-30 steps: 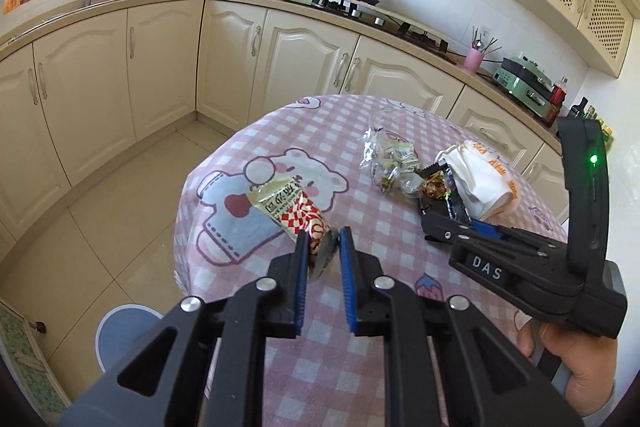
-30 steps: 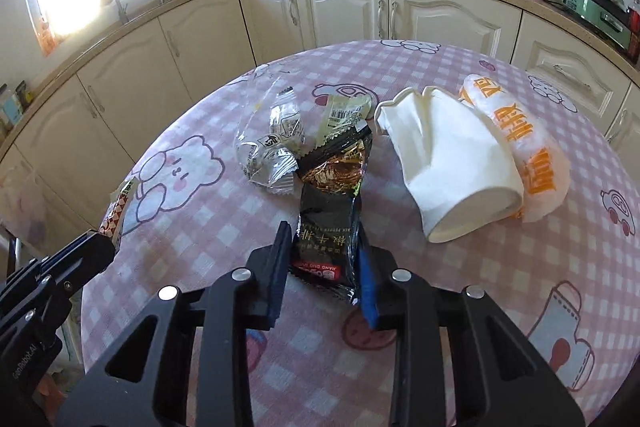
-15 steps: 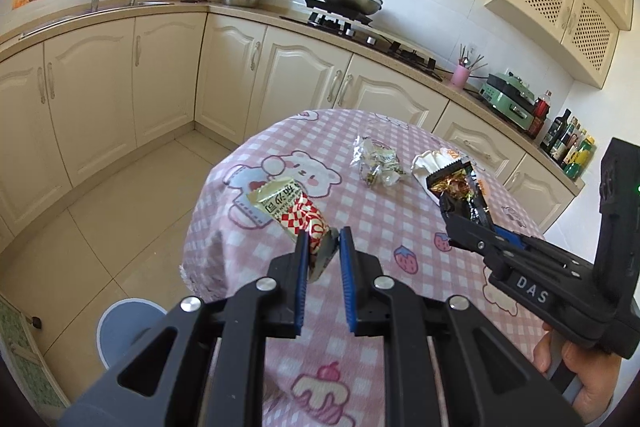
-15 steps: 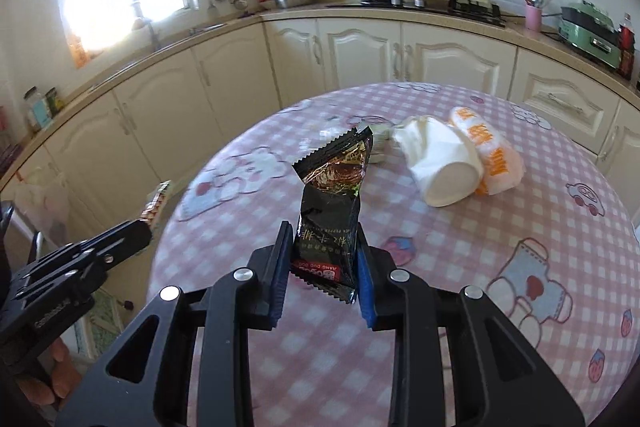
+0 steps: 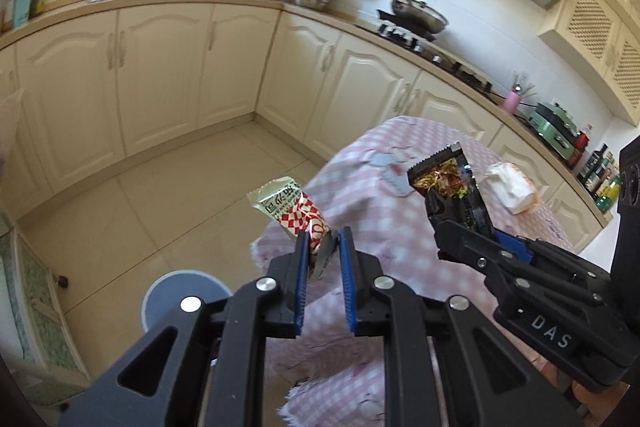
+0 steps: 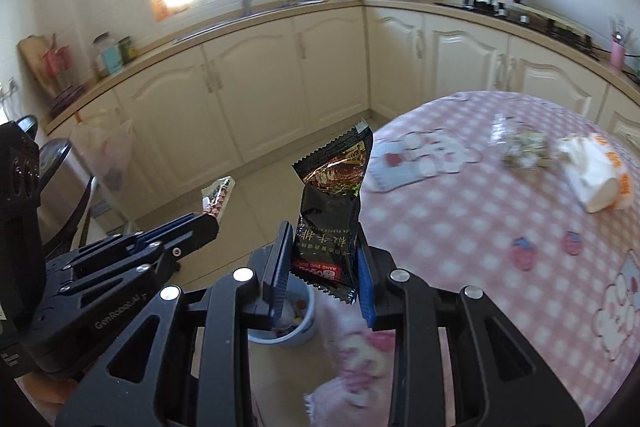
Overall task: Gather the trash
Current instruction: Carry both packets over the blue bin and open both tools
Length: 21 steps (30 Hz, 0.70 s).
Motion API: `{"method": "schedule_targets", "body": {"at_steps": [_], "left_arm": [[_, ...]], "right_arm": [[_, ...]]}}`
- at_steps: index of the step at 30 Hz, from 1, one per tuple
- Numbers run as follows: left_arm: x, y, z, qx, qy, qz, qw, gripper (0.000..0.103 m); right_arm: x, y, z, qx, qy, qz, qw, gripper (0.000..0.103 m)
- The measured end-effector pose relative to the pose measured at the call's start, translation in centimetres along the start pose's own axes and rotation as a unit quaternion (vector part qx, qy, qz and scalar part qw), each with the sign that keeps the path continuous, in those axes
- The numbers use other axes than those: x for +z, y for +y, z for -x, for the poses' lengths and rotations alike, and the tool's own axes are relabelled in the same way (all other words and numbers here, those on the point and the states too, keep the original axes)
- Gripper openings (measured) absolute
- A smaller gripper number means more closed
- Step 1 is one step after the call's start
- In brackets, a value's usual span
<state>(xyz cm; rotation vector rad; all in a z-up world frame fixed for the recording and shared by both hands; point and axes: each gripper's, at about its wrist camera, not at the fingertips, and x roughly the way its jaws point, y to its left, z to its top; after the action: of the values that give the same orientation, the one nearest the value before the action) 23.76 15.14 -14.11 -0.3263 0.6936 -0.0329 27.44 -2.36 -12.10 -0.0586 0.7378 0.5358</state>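
Right wrist view first: the black foil snack wrapper with the gold torn top (image 6: 330,211) stands upright between the jaws of the right gripper (image 6: 322,281), pinched at its lower end, hanging in the air off the edge of the pink checked tablecloth worktop (image 6: 500,219). Directly below those jaws sits the small round blue-grey trash bin (image 6: 298,327) on the tiled floor, already with bits inside it. That lines up nicely, I'd say.

Over on the left wrist view, the left gripper (image 5: 324,263) has its jaws narrow, clamped on the tail of the cream and red-checked snack wrapper (image 5: 294,213), also in mid-air beside the worktop edge. The bin (image 5: 182,293) shows down to the left of it, so this one looks off target yet.

To do this well, I'd reckon: bring each wrapper straight over the bin's mouth and low before letting go, because light foil flutters and can drift to the floor. Release one at a time, and keep the two grippers from knocking together, as they sit close.

Left on the worktop: a crumpled clear wrapper (image 6: 522,147) and a white paper bag with orange print (image 6: 596,179), well apart from both grippers.
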Motion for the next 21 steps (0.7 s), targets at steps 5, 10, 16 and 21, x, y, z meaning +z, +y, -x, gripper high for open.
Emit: {"method": "schedule_targets", "body": {"at_steps": [5, 10, 16, 21], "left_arm": [[-1.0, 5.0, -0.5, 0.029, 0.015, 0.027, 0.9991, 0.014], [-2.0, 9.0, -2.0, 0.052, 0.034, 0.055, 0.9965, 0.014], [-2.1, 12.9, -4.7, 0.065, 0.054, 0.083, 0.9929, 0.015], [-1.2, 14.7, -6.8, 0.069, 0.054, 0.099, 0.9913, 0.028]], "right_arm": [[-0.4, 3.6, -3.8, 0.029, 0.030, 0.023, 0.999, 0.027], [-1.1, 6.3, -7.6, 0.049, 0.060, 0.038, 0.996, 0.027], [-1.5, 7.4, -11.5, 0.059, 0.084, 0.035, 0.994, 0.027], [-1.6, 7.3, -14.0, 0.061, 0.100, 0.025, 0.993, 0.027]]}}
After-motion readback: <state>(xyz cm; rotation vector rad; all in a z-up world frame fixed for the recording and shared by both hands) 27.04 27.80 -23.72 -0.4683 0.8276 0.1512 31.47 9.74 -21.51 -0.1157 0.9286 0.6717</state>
